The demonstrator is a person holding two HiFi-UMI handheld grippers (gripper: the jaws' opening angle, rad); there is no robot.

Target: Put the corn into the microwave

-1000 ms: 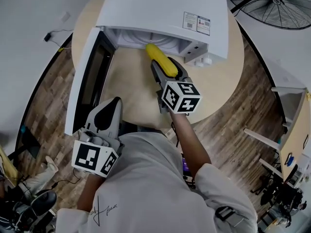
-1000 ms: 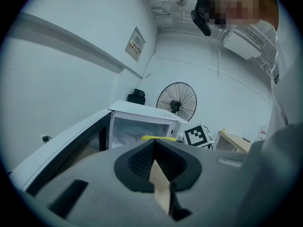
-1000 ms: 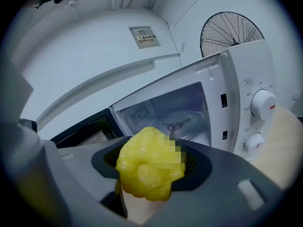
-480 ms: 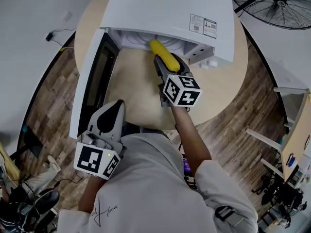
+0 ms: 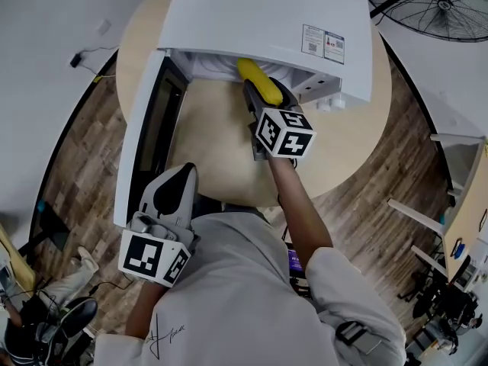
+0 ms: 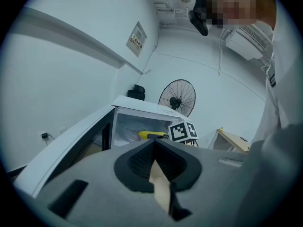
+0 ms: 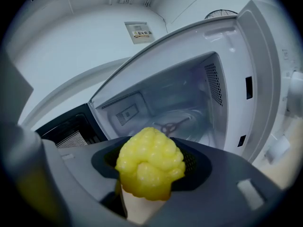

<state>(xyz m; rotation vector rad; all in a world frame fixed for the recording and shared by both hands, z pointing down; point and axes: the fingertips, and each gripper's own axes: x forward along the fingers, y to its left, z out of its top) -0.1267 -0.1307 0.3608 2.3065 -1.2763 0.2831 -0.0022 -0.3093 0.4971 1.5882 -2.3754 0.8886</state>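
Right gripper (image 5: pixel 266 92) pinched corn (image 7: pixel 149 167) at open microwave (image 5: pixel 259 14) mouth; left gripper (image 6: pixel 154 148) pressed together, empty, near door (image 5: pixel 143 132).

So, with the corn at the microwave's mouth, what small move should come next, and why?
Probably ease the right gripper forward, deeper into the microwave, before lowering and releasing. It is shut on the corn, whose tip is only just inside the opening. The door is swung wide, and the turntable hub lies ahead, beyond the corn.
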